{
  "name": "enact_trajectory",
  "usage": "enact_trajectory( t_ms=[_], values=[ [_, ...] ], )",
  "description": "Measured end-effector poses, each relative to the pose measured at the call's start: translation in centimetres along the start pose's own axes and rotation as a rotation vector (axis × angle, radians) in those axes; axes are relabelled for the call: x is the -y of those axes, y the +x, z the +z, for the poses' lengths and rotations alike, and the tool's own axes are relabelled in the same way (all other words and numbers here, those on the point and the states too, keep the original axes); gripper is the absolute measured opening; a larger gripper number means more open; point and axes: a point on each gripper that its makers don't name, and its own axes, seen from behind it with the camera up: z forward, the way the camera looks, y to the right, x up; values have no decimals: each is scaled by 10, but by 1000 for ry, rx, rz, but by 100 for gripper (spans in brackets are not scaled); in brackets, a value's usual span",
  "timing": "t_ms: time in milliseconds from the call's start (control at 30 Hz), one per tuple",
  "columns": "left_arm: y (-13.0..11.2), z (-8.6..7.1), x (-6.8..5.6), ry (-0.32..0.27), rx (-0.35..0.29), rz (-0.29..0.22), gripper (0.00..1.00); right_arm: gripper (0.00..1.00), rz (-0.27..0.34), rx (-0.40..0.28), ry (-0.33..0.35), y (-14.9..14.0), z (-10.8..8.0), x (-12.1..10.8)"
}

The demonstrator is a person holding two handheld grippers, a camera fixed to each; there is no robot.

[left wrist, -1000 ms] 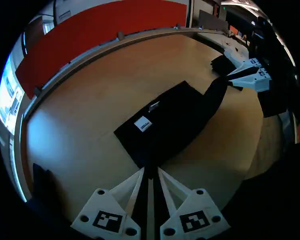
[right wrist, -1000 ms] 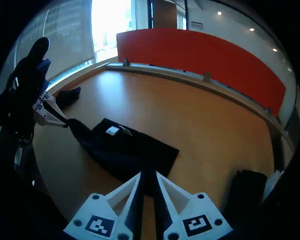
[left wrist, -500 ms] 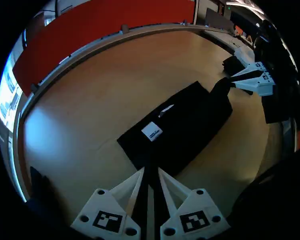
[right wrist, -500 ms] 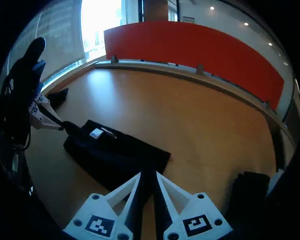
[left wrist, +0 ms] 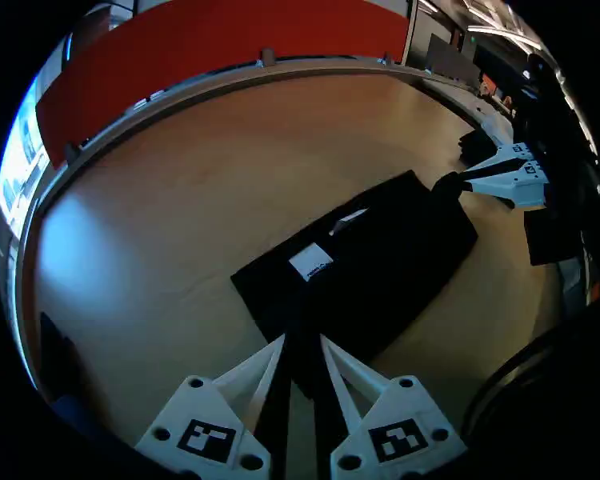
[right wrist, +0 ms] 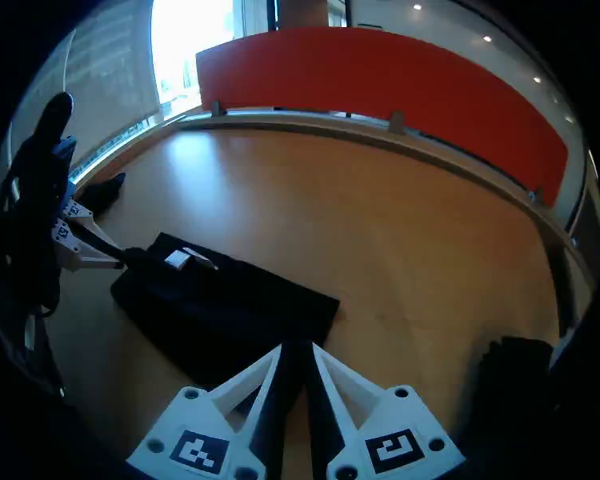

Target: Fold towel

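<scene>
On the pale wooden surface (left wrist: 180,224) lies a black cloth towel (left wrist: 380,256), spread nearly flat as a long rectangle, with a white rectangular label (left wrist: 310,262) showing on its upper face. From the left gripper view I see my left tongs (left wrist: 302,346) closed to a narrow gap, with the near end of the towel caught between the two white fingers. At the towel's far corner in that same view, the right tongs (left wrist: 462,180) pinch the cloth, and that corner is raised slightly off the wood into a small peak.

From the right gripper view the right tongs (right wrist: 297,348) are likewise closed on dark cloth at the near edge of the towel (right wrist: 220,312). Across it the left tongs (right wrist: 122,254) grip the corner just beside the label (right wrist: 176,258). So both tongs hold the towel, one at each end of the same long side.

Along the back of the surface stands a long red panel (right wrist: 396,80), with a bright window (right wrist: 188,48) to one side of it. A small dark bundle (right wrist: 100,192) rests on the wood, apart from the towel; I cannot tell what it is.
</scene>
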Motion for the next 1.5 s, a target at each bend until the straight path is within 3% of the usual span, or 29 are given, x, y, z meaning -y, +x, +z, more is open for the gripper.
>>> enact_trajectory(
  t_ms=[233,767,833,1033,1100,1167,1233,1300,1500],
  values=[
    [1,8,3,14,-23,-21,32,14,11,8,-16,-5,8,-4],
    [10,25,25,84,-54,-67,39,18,28,16,-45,-4,24,-12],
    [11,26,28,91,-56,-71,44,21,33,15,-50,-4,25,-13],
    [13,25,34,110,-66,-77,56,45,48,17,-69,-4,27,-18],
    [13,24,36,116,-67,-78,62,62,51,15,-76,-4,27,-20],
    [12,24,39,123,-66,-79,63,72,49,15,-85,-5,27,-23],
    [11,25,41,129,-64,-80,63,74,46,15,-91,-5,28,-24],
    [10,25,43,136,-60,-80,65,84,42,15,-94,-5,28,-25],
    [12,25,47,147,-64,-83,66,90,35,9,-108,-4,27,-28]
  ],
)
